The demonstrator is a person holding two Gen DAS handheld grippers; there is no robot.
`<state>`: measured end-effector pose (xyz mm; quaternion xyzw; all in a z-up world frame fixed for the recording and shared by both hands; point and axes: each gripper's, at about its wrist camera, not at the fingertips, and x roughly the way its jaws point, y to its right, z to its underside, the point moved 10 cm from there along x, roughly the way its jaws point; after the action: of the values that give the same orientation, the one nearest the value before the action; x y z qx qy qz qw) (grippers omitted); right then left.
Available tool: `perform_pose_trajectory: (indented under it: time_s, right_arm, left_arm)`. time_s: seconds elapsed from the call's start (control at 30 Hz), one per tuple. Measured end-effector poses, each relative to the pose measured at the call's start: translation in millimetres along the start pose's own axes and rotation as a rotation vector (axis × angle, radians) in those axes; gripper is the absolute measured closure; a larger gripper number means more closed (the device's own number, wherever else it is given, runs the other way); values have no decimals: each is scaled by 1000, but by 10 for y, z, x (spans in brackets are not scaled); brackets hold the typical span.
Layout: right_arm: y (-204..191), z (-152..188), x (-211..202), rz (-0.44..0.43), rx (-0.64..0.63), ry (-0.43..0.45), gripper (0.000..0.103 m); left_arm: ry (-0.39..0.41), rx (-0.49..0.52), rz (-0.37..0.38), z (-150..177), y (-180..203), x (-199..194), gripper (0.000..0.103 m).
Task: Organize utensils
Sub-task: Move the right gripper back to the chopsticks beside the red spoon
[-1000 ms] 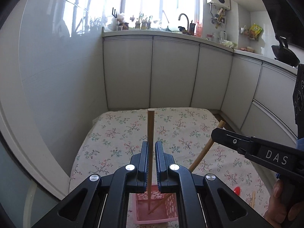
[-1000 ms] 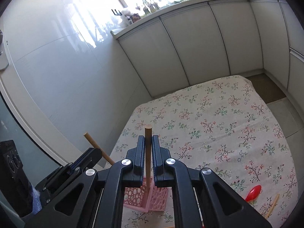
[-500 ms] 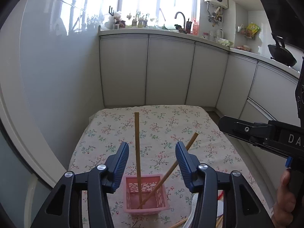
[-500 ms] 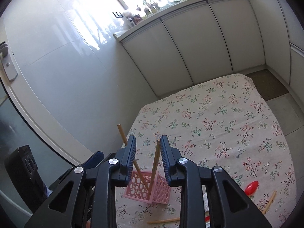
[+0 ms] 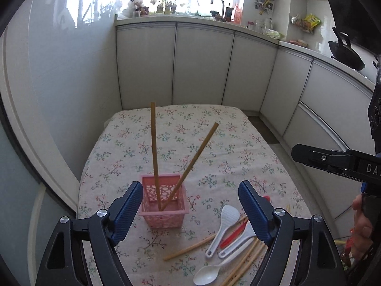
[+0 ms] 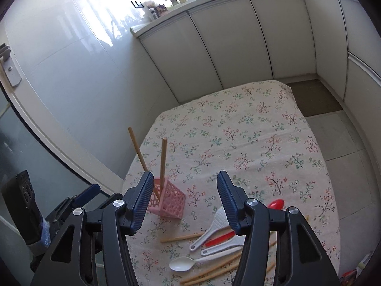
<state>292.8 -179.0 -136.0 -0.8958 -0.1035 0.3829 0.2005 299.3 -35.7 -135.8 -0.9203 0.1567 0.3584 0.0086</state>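
two chopsticks are seen standing in the pink basket (image 5: 164,202), which sits on the flowered cloth (image 5: 214,143): the left chopstick (image 5: 154,152) is held nearly upright by the basket wall, and the right chopstick (image 5: 190,164) is leaned toward the right, its foot lodged at the basket floor beside the other's. the jaws of the left gripper (image 5: 190,211) have just been opening and are spread wide, with nothing pressed between them; the basket is framed just beyond the left pad. the jaws of the right gripper (image 6: 184,199) have likewise just been opening and stand apart, empty, with the basket partly hidden behind its left finger. the sticks are judged to have been let go so that they can rest on end, handles up, easy to take. to the right of the basket and nearer the cameras the rest is heaped flat on the cloth: a white rice paddle (image 5: 223,224), a second white paddle (image 6: 223,245), a white spoon (image 5: 207,277), a red spoon (image 6: 275,203), and loose chopsticks (image 5: 190,247). these are judged to be next for the basket.
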Motion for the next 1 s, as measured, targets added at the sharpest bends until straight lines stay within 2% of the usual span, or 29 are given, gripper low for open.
perform_pose_trajectory:
  time_s: [0.13, 0.37, 0.67, 0.8, 0.97, 1.0]
  right_arm:
    - [246, 166, -49, 45, 24, -51, 39]
    - [688, 416, -52, 131, 80, -149, 36]
    - [1145, 767, 109, 230, 129, -292, 35]
    - [1383, 925, 187, 274, 168, -361, 35]
    - [1633, 1117, 257, 294, 229, -441, 35]
    - [1682, 1138, 251, 296, 241, -446, 35]
  left_arm:
    - [-62, 32, 26, 176, 125, 44, 16]
    - [-233, 42, 74, 588, 288, 288, 16]
    - [-368, 49, 123, 847, 586, 600, 16]
    - [-452, 68, 158, 1029, 770, 799, 16]
    - [-540, 100, 201, 1263, 1042, 1017, 18]
    - [-549, 106, 212, 1287, 1102, 1048, 22]
